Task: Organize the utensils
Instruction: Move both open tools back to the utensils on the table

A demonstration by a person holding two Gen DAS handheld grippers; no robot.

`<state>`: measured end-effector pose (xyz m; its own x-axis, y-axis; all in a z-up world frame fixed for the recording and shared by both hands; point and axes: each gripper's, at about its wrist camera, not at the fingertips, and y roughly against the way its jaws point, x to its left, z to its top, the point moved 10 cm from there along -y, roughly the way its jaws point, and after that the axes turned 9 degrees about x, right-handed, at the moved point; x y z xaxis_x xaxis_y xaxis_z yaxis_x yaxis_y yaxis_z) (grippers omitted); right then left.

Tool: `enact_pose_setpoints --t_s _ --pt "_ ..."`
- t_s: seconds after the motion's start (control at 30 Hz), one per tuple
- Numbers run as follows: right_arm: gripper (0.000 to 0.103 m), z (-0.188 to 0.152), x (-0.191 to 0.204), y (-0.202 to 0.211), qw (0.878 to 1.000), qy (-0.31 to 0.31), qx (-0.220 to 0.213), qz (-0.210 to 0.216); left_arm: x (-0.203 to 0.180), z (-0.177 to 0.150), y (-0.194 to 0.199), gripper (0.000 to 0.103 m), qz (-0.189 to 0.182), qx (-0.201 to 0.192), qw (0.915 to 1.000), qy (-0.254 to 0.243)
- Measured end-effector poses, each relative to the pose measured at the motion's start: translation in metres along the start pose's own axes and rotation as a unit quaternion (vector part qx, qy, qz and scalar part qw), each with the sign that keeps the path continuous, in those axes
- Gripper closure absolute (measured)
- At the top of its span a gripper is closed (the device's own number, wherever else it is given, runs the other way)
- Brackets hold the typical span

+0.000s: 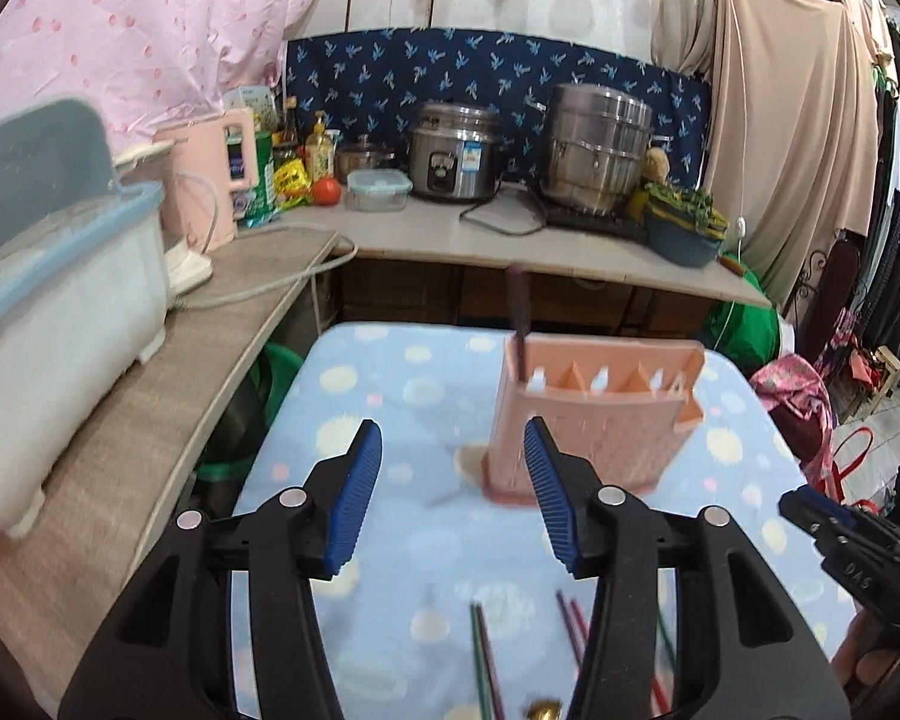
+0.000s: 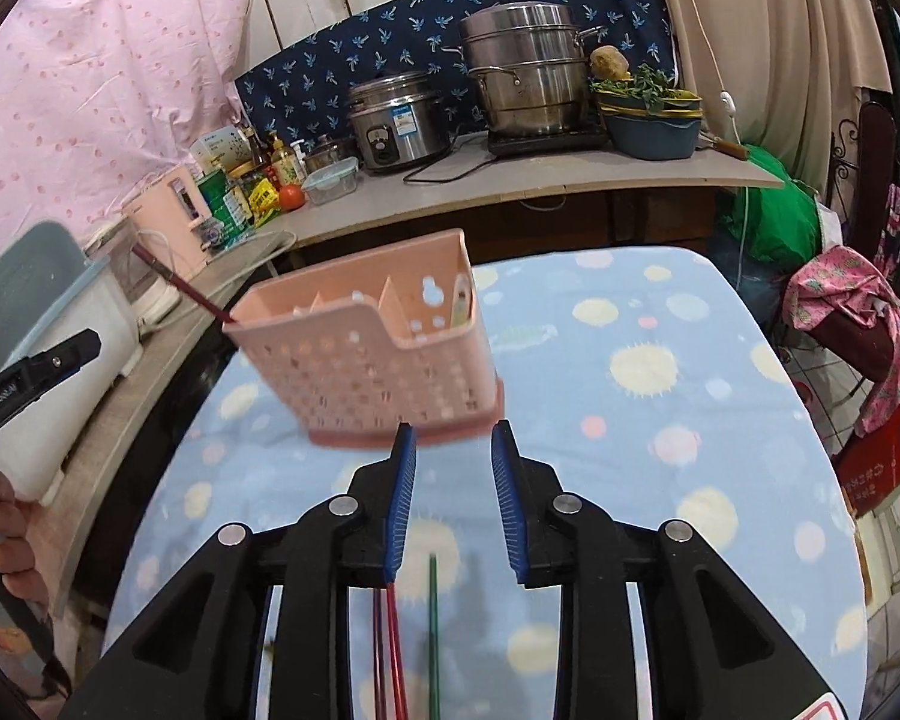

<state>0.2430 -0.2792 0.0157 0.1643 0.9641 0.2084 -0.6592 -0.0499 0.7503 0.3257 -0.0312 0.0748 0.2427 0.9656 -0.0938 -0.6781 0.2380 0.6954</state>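
My left gripper (image 1: 453, 483) hangs with jaws spread wide, holding nothing; my right gripper (image 2: 453, 495) is parted too, and empty. One pink utensil holder (image 2: 366, 354) stands just ahead of both — four compartments by my count, with one dark chopstick (image 1: 519, 321) standing in its left end slot. Beneath my right fingers lie three chopsticks: two red chopsticks (image 2: 390, 648), one green chopstick (image 2: 433, 630).

I read little here. On the right gripper (image 1: 858, 546), seen at the edge of my left wrist view, white letters spell "DAS" (upside down from where I sit). The rice cooker (image 2: 397, 120) carries a blue label whose print is too small to read.
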Motion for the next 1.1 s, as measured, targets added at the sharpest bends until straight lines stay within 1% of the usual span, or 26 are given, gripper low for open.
enact_pose_setpoints --t_s 0.3,0.47,0.6,0.7,0.83,1.1 --pt "0.074 -0.102 -0.01 0.023 0.999 0.005 0.041 -0.021 0.018 -0.11 0.008 0.056 0.002 0.067 0.9976 0.017" --pt "0.074 -0.154 -0.009 0.025 0.997 0.0 0.072 -0.017 0.02 -0.157 0.012 0.056 0.004 0.094 0.9953 0.021" --pt "0.074 -0.185 -0.005 0.025 0.996 0.009 0.086 -0.021 0.019 -0.19 0.017 0.056 0.009 0.105 0.9942 0.018" --pt "0.074 -0.202 0.0 0.027 0.996 0.016 0.09 -0.022 0.016 -0.207 0.021 0.056 0.017 0.107 0.9941 0.006" --pt "0.074 -0.218 -0.001 0.029 0.995 0.01 0.095 -0.021 0.012 -0.225 0.027 0.056 0.02 0.11 0.9937 -0.008" --pt "0.074 -0.22 -0.001 0.023 0.995 0.0 0.097 -0.017 0.004 -0.247 0.024 0.056 0.007 0.132 0.9913 -0.005"
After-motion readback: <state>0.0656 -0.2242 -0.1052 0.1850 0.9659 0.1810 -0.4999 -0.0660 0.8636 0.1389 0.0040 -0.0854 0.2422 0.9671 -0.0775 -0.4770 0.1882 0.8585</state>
